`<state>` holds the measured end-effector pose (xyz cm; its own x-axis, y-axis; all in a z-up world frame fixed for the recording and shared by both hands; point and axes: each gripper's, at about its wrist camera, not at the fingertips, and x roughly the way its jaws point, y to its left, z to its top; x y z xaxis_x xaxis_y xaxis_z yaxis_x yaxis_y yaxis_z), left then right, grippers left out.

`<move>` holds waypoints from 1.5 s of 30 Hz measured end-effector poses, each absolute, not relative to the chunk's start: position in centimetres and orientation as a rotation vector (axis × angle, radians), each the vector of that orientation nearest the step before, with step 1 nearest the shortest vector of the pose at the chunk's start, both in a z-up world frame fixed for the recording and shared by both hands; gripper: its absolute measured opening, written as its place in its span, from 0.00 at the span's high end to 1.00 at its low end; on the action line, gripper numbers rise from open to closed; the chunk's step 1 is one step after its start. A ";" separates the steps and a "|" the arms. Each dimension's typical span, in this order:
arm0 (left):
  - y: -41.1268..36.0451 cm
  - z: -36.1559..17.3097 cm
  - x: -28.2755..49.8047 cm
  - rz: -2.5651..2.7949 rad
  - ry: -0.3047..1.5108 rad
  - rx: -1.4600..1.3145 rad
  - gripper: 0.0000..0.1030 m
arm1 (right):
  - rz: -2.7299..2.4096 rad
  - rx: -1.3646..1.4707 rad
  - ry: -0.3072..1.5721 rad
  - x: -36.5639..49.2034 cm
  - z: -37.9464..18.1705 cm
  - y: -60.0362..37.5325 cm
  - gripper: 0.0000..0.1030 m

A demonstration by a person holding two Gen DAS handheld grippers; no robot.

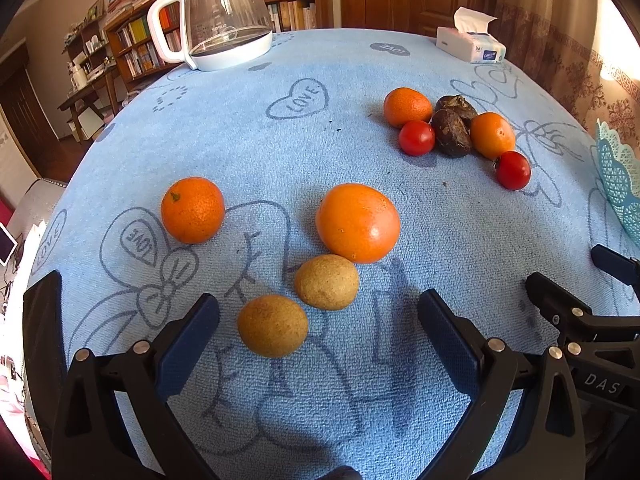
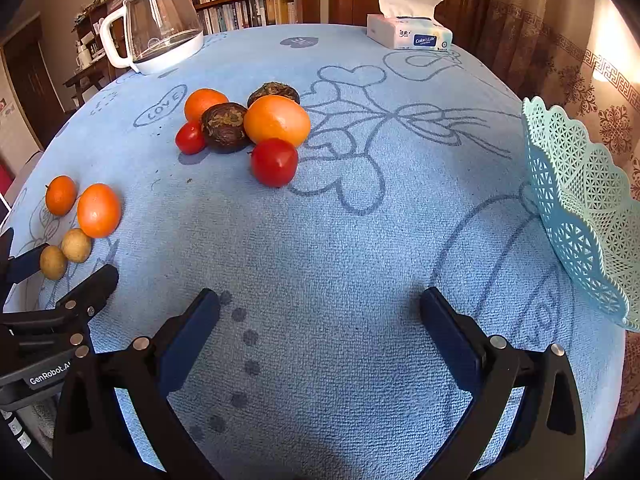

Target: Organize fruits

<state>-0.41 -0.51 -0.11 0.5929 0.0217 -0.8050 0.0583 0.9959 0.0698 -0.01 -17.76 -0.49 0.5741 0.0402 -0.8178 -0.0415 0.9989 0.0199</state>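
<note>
Both claws hover low over the blue tablecloth [image 2: 328, 240], spread wide and holding nothing. The left gripper [image 1: 318, 316] faces two tan fruits [image 1: 326, 282] just ahead; the right gripper [image 2: 320, 312] faces bare cloth, with the lattice basket [image 2: 580, 216] at far right.

Desk [image 2: 360, 264] covered by blue terry cloth [image 1: 320, 392] printed with hearts and "LOVE".

Far edge: glass kettle [image 1: 224, 16] with white handle, tissue box [image 2: 408, 32].

Right edge: pale lattice basket [image 2: 580, 208].

Far cluster, touching: two oranges [image 2: 277, 120] [image 2: 202, 102], two dark brown fruits [image 2: 224, 128] [image 2: 273, 91], two tomatoes [image 2: 274, 162] [image 2: 190, 138].

Near cluster: large orange [image 1: 357, 222] touching a tan fruit [image 1: 327, 281]; second tan fruit [image 1: 272, 325] just beside it; small orange [image 1: 192, 209] apart, to the left.
</note>
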 end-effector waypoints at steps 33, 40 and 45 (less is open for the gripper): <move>-0.3 -0.1 -0.2 -0.028 0.944 0.080 0.05 | 0.059 0.018 0.952 -0.1 -0.3 -18.0 0.02; -0.1 0.0 -0.2 -0.046 0.939 0.055 0.05 | 0.123 0.149 0.916 -0.4 0.2 -19.7 0.02; 1.5 1.0 -0.6 -0.137 0.893 -0.059 0.05 | 0.160 0.311 0.835 -1.0 1.3 -21.7 0.02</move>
<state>-0.59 1.47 0.95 0.6188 -0.1432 -0.7724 0.0940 0.9897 -0.1083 -1.02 -21.71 1.35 0.6628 0.2605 -0.7020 -0.0180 0.9428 0.3328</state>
